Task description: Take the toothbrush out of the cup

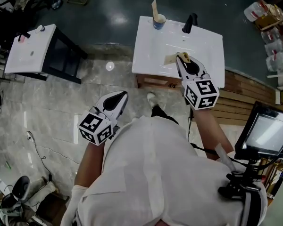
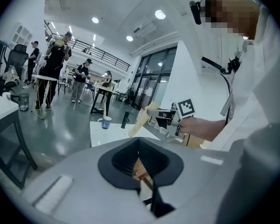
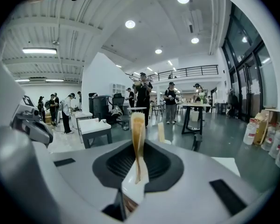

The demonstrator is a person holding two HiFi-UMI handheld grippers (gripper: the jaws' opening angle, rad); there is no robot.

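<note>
The toothbrush (image 1: 171, 59) is out of the cup (image 1: 159, 21). The right claw (image 1: 181, 59) grips it by the lower part of its handle, and in the right gripper view it stands upright between the two pads with its pale head (image 3: 138, 121) on top. It is held over the near half of the white table (image 1: 207, 46), well on the person's side of the cup.

The cup stands at the far edge of that table. A second tan stick (image 1: 154, 7) leans in it, and a black faucet (image 1: 189, 23) stands near it on the right.

The left claw (image 1: 124, 94) is closed with nothing in it. It hangs over the pale stone floor (image 1: 52, 102), nearer the person than the cup and to the left of the cup's table.

From the left gripper view the cup (image 2: 106, 122), the faucet (image 2: 125, 120) and the right claw (image 2: 155, 112) with the toothbrush (image 2: 139, 123) line up across the tabletop.

Far to the left of the cup stands a second white table (image 1: 30, 51) on a dark frame. To the right of the cup, past the table's edge, are wooden boards (image 1: 247, 86) and a cluster of bottles (image 1: 276, 44). A lit screen (image 1: 269, 133) sits closer to the person. People (image 3: 142, 94) stand among tables well beyond the cup.
</note>
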